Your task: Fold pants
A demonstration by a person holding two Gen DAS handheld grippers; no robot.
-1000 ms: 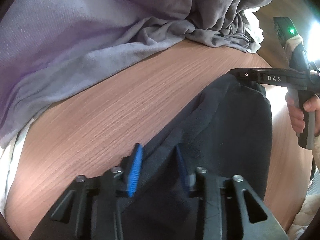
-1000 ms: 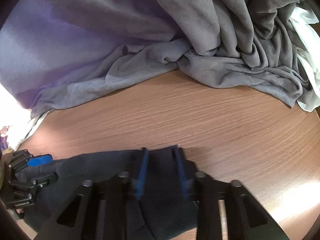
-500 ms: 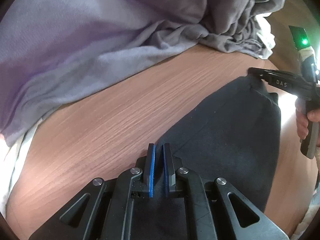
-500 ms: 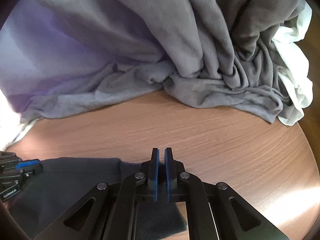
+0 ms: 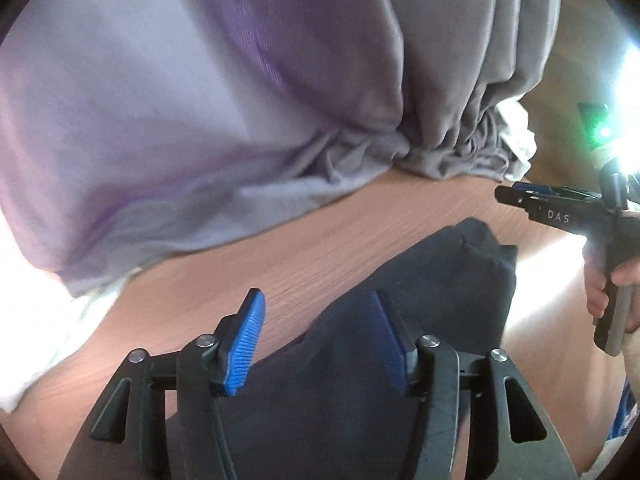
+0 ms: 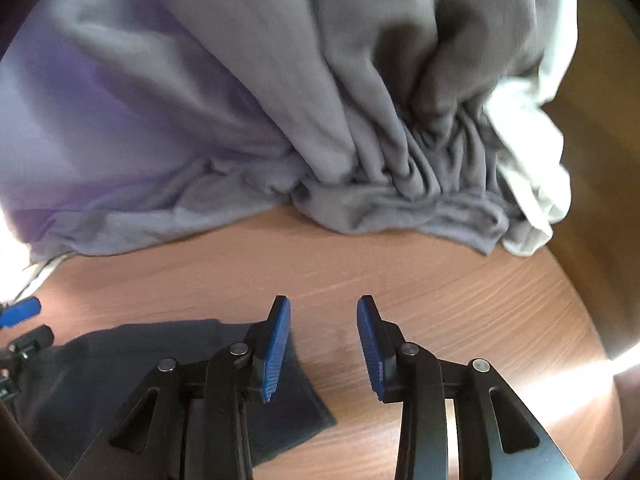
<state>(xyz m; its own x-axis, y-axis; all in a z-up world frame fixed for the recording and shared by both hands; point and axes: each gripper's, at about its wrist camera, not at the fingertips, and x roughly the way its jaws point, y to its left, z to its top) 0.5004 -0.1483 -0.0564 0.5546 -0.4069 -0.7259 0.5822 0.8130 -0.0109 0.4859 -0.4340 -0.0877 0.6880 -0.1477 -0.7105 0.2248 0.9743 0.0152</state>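
Observation:
The dark pants [image 5: 432, 312] lie folded flat on the wooden table [image 5: 312, 256]. My left gripper [image 5: 320, 340] is open and empty just above their near left edge. In the right wrist view the pants [image 6: 120, 364] lie at the lower left, and my right gripper [image 6: 323, 344] is open and empty above their right corner and the bare wood. The right gripper also shows in the left wrist view [image 5: 520, 196], raised past the pants' far end. The left gripper's blue tip [image 6: 20, 310] shows at the left edge of the right wrist view.
A large pile of grey and lilac cloth [image 6: 240, 120] fills the back of the table [image 6: 440, 292], with white cloth [image 6: 532, 184] at its right end. The pile also fills the left wrist view [image 5: 200, 100]. The table's rounded edge [image 6: 592, 320] runs close on the right.
Both grippers were open around the pants, shut on the fabric half a second ago, and have now opened, let go and lifted slightly. The pants lie flatter.

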